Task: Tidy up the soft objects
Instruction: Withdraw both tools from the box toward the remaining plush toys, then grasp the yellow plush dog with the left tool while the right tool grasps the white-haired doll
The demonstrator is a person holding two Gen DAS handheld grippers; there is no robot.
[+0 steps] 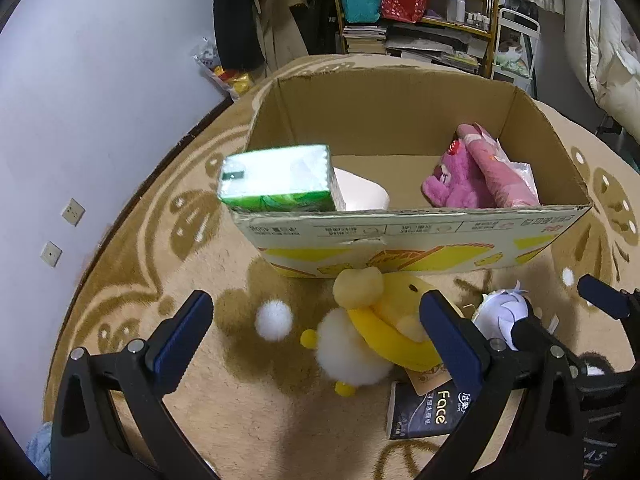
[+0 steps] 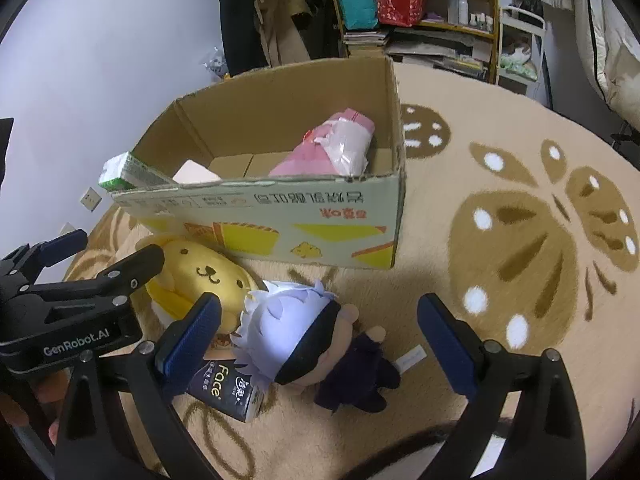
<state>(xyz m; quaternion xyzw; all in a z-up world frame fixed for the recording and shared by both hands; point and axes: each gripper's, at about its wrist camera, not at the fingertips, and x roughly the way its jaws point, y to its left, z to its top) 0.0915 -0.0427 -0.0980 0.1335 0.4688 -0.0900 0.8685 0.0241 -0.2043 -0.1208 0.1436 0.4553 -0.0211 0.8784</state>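
An open cardboard box (image 1: 400, 224) (image 2: 280, 208) stands on the rug. A green tissue pack (image 1: 276, 178) (image 2: 120, 174) sits tilted at its near left corner, over the rim, free of any gripper. Inside lie a pink plush (image 1: 452, 184), a pink wrapped bundle (image 2: 332, 148) and a white object (image 1: 360, 194). My left gripper (image 1: 316, 298) is open above a yellow dog plush (image 1: 384, 320) (image 2: 204, 276). Over a white-haired doll (image 2: 304, 336), which lies on its side, my right gripper (image 2: 320, 302) is open. A black "Face" tissue pack (image 2: 224, 388) lies beside the doll.
A white pompom (image 1: 274, 319) lies on the patterned beige rug (image 2: 520, 240). A wall with sockets (image 1: 72, 212) runs along the left. Cluttered shelves (image 1: 440, 12) and hanging clothes stand behind the box. A white tag (image 2: 412, 358) lies near the doll.
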